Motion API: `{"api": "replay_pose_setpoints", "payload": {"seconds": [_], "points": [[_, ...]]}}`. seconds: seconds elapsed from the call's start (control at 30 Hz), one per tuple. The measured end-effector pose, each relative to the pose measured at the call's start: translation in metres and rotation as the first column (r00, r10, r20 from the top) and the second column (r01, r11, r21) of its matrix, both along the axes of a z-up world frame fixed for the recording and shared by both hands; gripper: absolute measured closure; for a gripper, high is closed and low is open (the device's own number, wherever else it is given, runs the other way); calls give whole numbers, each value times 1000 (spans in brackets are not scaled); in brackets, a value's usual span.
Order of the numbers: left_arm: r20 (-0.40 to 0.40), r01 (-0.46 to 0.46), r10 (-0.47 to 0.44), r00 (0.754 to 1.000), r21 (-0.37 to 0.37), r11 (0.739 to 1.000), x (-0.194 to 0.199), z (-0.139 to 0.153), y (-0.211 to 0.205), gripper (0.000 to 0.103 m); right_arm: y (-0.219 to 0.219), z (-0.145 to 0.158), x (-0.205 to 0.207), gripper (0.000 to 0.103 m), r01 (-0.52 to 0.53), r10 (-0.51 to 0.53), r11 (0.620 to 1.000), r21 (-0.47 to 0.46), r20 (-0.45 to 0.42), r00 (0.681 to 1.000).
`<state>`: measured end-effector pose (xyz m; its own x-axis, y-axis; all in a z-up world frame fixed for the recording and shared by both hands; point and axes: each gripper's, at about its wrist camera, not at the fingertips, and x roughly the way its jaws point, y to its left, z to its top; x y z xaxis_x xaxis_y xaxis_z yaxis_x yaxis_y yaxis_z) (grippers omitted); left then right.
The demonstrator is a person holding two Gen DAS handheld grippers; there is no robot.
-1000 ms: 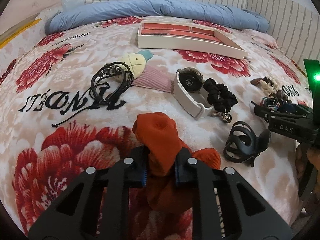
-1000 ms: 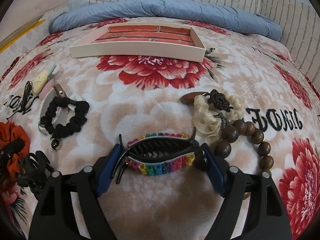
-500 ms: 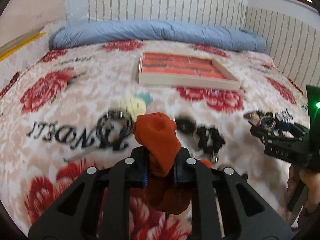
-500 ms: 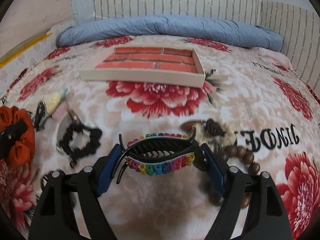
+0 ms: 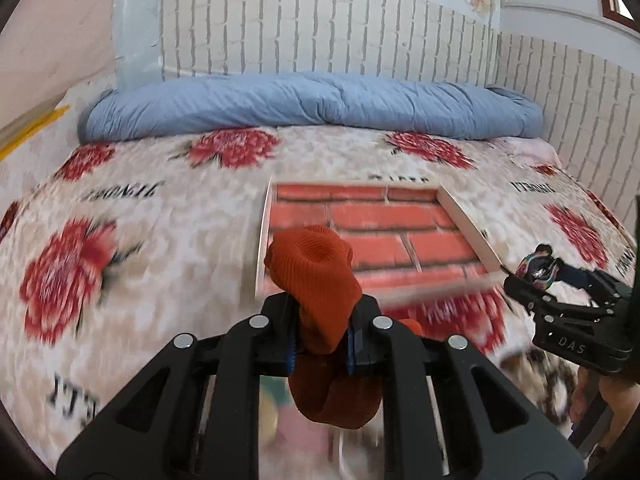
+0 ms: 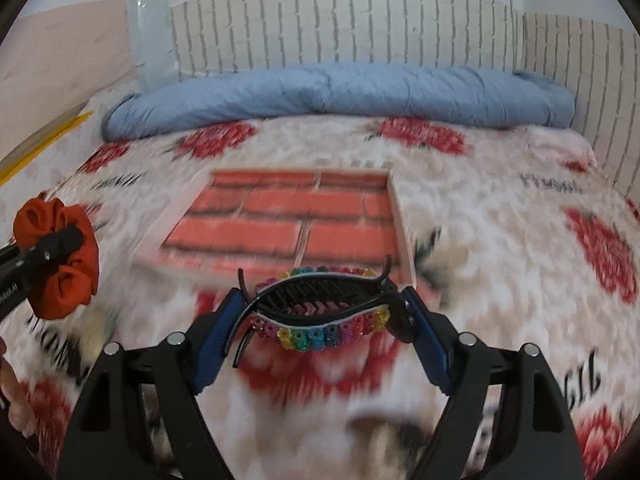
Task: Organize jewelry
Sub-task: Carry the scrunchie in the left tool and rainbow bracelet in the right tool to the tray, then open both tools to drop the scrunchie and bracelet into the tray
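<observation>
Above the flowered bedspread (image 5: pixel 168 216) I have both grippers raised, each with something in it. My left gripper (image 5: pixel 320 346) is pinched tight on an orange scrunchie (image 5: pixel 316 276); its fabric bulges up past the fingertips and hangs in a loop below them. My right gripper (image 6: pixel 320 312) is spread wide, its blue pads (image 6: pixel 218 336) pressing the two ends of a black hair clip (image 6: pixel 320 304) trimmed with rainbow beads, held crosswise between them. Ahead of both lies a shallow tray (image 6: pixel 398 216) with pale walls and a brick-pattern floor, resting flat on the bedspread. Beyond it a rolled blue quilt (image 5: pixel 312 108) runs along the white brick wall (image 5: pixel 328 28). Everything low in both views is motion-blurred.
</observation>
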<state>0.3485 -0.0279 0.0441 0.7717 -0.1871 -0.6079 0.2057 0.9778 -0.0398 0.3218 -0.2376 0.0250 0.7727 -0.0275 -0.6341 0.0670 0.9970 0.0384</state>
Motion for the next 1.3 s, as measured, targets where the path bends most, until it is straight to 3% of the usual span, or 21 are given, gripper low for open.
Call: {"api": "replay_pose_setpoints", "payload": {"seconds": [0.13,0.23,0.43,0.63,0.83,0.9,1.0,1.2,1.3], "points": [[0,-20,20,1000,44,999,56,-7,-22,87,-5,5,59,25,23,-23,999,-26,7,1000],[-43,-34,36,998,37,999,102,-18,-32,87,-12,1,94,25,40,-40,999,-18,-4,999],[-109,-53,59,992,62,997,168,-47,-49,87,-24,-28,169,25,83,-84,996,-13,-83,993],[-220,-44,57,974,66,997,222,-74,-58,87,-37,-59,220,25,116,-115,993,-4,-174,978],[-316,-24,49,947,84,996,255,-93,-66,87,-43,-79,252,25,127,-122,992,0,-278,953],[-343,-21,54,938,100,995,263,-98,-67,87,-42,-84,259,25,132,-137,991,-36,-301,944],[-354,-33,69,933,107,994,270,-102,-66,87,-40,-89,267,25,116,-110,993,-1,-339,934],[-363,-30,73,929,123,992,276,-105,-68,84,-34,-94,279,25,111,-113,993,-28,-386,916],[-364,-35,83,928,135,990,276,-106,-67,78,-33,-94,281,25,106,-110,994,-32,-387,916]]}}
